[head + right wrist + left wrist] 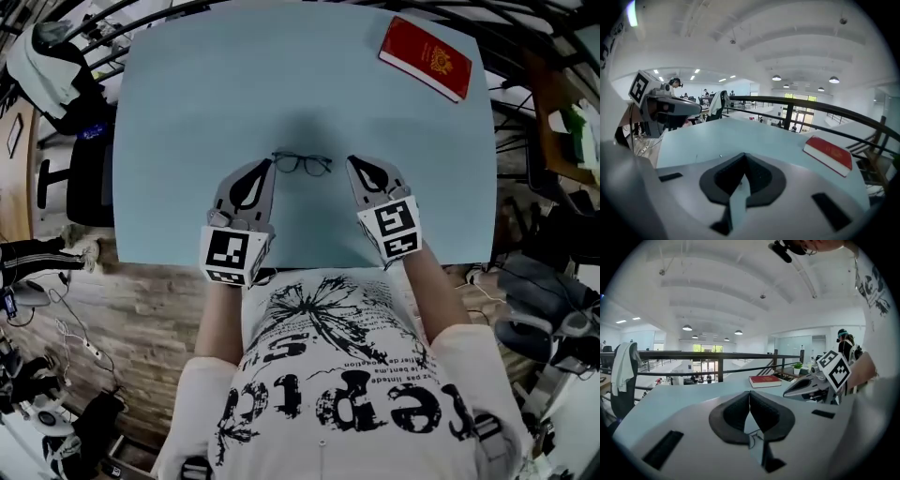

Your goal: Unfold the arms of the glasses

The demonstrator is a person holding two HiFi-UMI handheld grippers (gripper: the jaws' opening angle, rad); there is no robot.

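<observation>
The left gripper (pixel 749 395), jaws together with nothing between them, fills the lower centre. Above its tips a book (pixel 765 380) lies on the table (pixel 670 404). The right gripper (pixel 788 391) is at centre right.

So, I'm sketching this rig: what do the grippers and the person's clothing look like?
Left gripper and right gripper: grey tapering shells, black pads, each carrying a white cube of black square markers. T-shirt: white, black print, short sleeves.
</observation>
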